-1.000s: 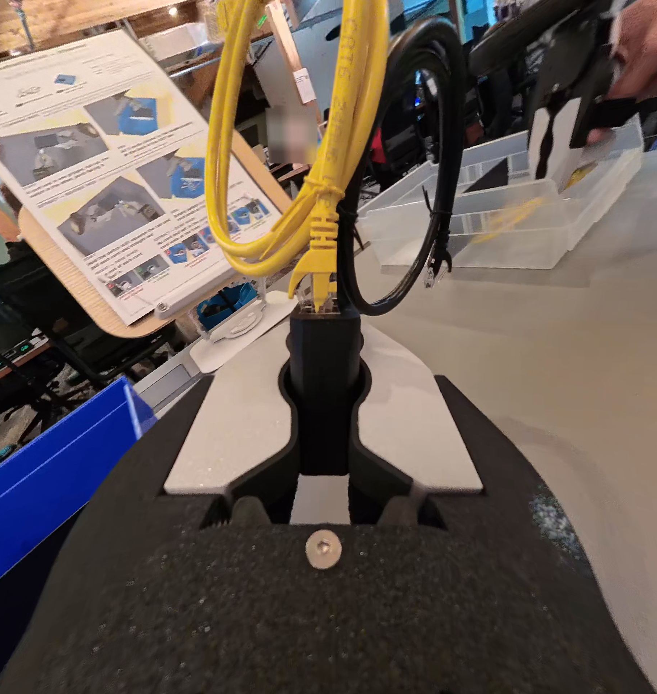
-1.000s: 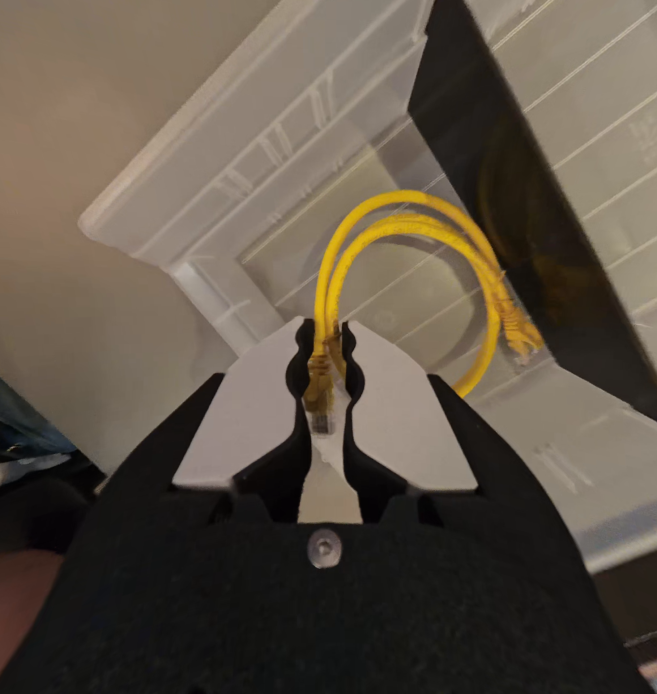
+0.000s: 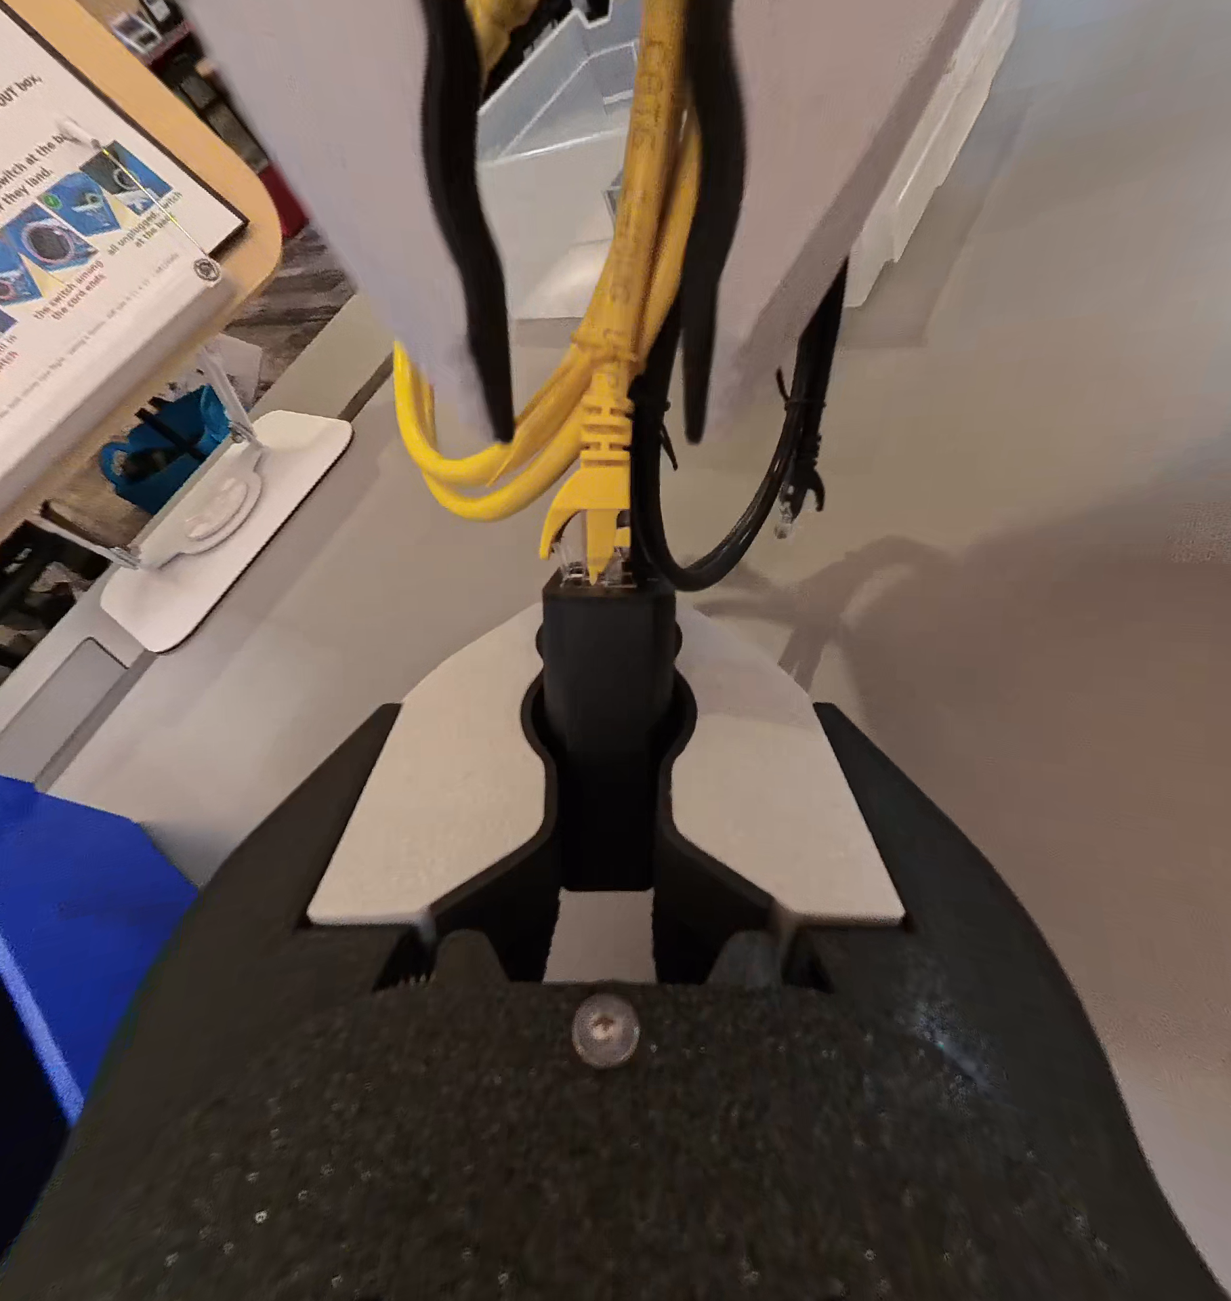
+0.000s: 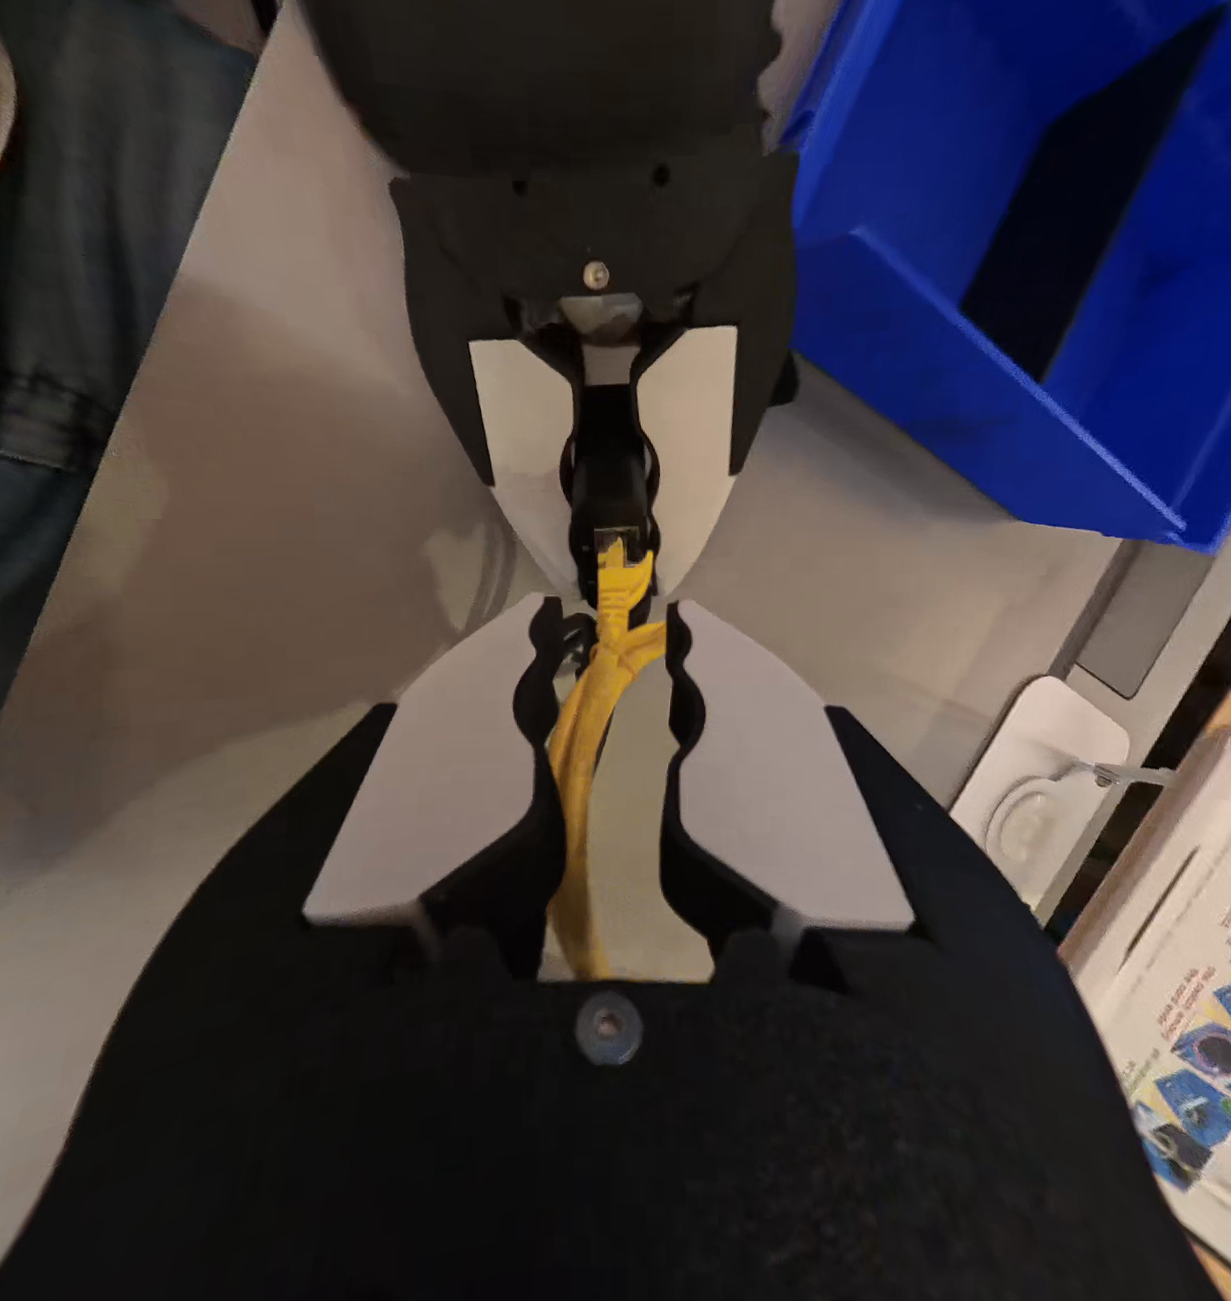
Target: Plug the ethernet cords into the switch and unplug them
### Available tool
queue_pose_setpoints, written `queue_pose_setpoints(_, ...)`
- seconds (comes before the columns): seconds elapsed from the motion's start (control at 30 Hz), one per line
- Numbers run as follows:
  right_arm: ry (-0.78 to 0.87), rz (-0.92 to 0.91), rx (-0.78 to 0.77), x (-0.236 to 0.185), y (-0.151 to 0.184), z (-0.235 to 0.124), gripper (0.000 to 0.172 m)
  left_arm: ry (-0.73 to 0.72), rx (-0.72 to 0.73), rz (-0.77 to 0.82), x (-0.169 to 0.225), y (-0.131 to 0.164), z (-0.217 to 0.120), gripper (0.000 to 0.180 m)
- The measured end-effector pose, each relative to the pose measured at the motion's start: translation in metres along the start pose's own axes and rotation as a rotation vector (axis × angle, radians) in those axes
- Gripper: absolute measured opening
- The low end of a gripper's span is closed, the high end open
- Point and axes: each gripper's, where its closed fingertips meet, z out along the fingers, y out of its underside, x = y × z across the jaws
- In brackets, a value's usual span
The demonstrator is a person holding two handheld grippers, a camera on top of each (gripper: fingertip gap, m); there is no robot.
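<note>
The switch (image 3: 604,711), a small black block, sits clamped between the fingers of your left gripper (image 3: 605,633), held above the desk (image 3: 1020,704) with its port face pointing away from you. A yellow cord (image 3: 602,450) is plugged into it, and a black cord (image 3: 725,535) loops out beside it, its free plug dangling off to the right. Your right gripper (image 4: 602,619) faces the left one nose to nose; its jaws stand apart around the yellow cord's bundle, and I see no pad pressing on it, so count it as holding nothing. The risk, as I judge it: if you close here you catch the cable rather than the plug boot (image 4: 623,577), and a pull would strain the cord without freeing the latch, or drag the switch crooked in the left fingers. The black loop could also get pinched in. Room is tight: the two grippers' tips nearly meet, the blue bin (image 4: 985,317) stands close on one side and the stand (image 3: 232,521) with its instruction sheet (image 3: 70,232) on the other. The open desk lies to the far side.
</note>
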Motion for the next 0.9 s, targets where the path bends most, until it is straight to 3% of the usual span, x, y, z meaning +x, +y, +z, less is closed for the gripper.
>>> queue_pose_setpoints(0.1, -0.035, -0.026, -0.062, 0.002, 0.005, 0.014, 0.032, -0.02, -0.01, 0.02, -0.001, 0.003, 0.0, 0.026)
queue_pose_setpoints(0.23, -0.072, -0.043, -0.007, -0.003, 0.0, 0.024, 0.029, -0.049, -0.023, 0.059, -0.003, 0.007, 0.001, 0.025)
queue_pose_setpoints(0.4, 0.004, -0.091, 0.03, 0.001, -0.004, 0.022, 0.015, -0.05, -0.008, 0.058, -0.003, 0.002, 0.0, 0.026)
queue_pose_setpoints(0.9, 0.002, -0.055, -0.058, -0.005, 0.006, 0.022, 0.012, 0.016, -0.035, -0.023, 0.006, 0.001, 0.007, 0.025)
